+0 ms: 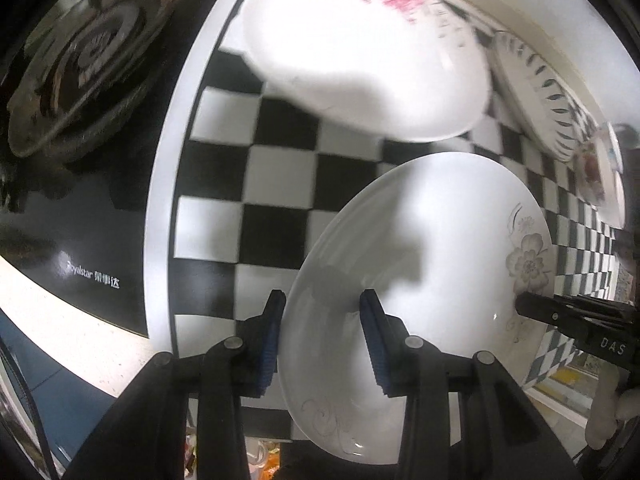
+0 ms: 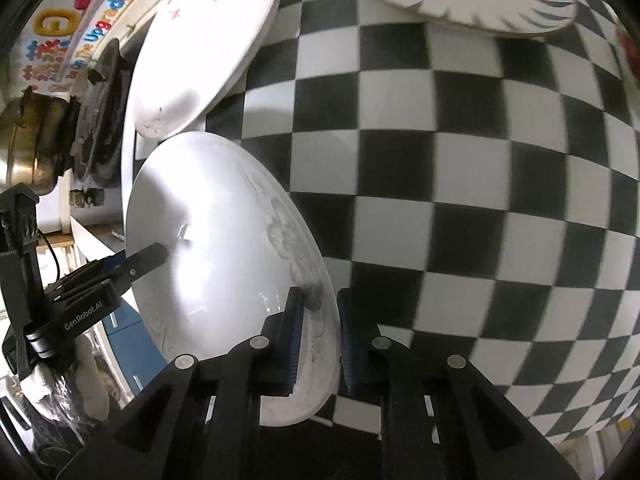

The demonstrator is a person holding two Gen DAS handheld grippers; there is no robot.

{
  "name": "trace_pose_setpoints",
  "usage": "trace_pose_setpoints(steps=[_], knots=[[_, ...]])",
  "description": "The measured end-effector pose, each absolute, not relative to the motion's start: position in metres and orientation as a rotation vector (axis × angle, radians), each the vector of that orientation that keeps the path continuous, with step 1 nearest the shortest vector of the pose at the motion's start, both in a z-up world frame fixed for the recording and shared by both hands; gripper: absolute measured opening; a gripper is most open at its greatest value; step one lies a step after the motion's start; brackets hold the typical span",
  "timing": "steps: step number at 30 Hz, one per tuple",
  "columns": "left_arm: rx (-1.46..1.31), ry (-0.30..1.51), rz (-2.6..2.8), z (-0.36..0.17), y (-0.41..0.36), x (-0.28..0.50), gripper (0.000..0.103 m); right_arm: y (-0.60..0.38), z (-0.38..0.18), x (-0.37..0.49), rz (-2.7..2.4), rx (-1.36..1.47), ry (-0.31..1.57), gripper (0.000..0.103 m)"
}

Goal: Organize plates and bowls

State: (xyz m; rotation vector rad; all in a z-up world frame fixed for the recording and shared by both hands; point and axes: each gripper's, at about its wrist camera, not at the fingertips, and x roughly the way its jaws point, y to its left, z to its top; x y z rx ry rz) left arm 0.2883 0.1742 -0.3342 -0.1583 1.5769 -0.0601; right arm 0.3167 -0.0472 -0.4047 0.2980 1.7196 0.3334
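A black-and-white checkered cloth (image 2: 460,168) covers the counter (image 1: 160,184), whose pale edge runs beside a black glass cooktop (image 1: 92,240) with a round burner (image 1: 76,64). In the right wrist view a brass-coloured pot (image 2: 28,152) sits on that burner, and a colourful lettered wall decoration (image 2: 80,12) lies beyond it.

A white plate with a grey flower print (image 1: 424,304) is held tilted up on edge above the cloth, its concave face turned toward the right side of the left gripper (image 1: 322,336). Its rim runs lengthwise from just in front of the fingers away toward the far plates.

The left gripper's fingers (image 1: 272,344) stand part-way apart, one on each side of the plate's near rim; whether the pads press the rim cannot be told. The right gripper (image 2: 318,336) has its fingers (image 2: 292,344) narrowly spaced and closed on the opposite rim, at the flower print.

Ahead of the left fingers, a white plate with a pink flower print (image 1: 368,44) lies blurred over the cloth. To the right of it sits a plate with dark leaf marks around its rim (image 1: 536,96), and further right a small dish with a red pattern (image 1: 600,172).
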Motion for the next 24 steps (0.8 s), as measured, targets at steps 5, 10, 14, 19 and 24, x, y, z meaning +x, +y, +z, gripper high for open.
trace_pose_setpoints(steps=[5, 10, 14, 19, 24], knots=[[-0.129, 1.543, -0.098, -0.302, 0.136, 0.29, 0.035, -0.079, -0.379, 0.319, 0.321, 0.334, 1.684, 0.019], [-0.098, 1.521, -0.141, -0.299, 0.119, 0.301, 0.035, -0.119, -0.359, 0.319, 0.296, 0.364, 1.641, 0.019], [-0.076, 1.515, -0.175, -0.302, 0.118, 0.317, 0.035, -0.155, -0.346, 0.321, 0.277, 0.383, 1.617, 0.019], [-0.056, 1.525, -0.203, -0.311, 0.082, 0.326, 0.035, -0.207, -0.344, 0.315, 0.249, 0.417, 1.604, 0.019], [-0.042, 1.553, -0.215, -0.33, 0.052, 0.334, 0.035, -0.227, -0.361, 0.31, 0.218, 0.431, 1.617, 0.019]])
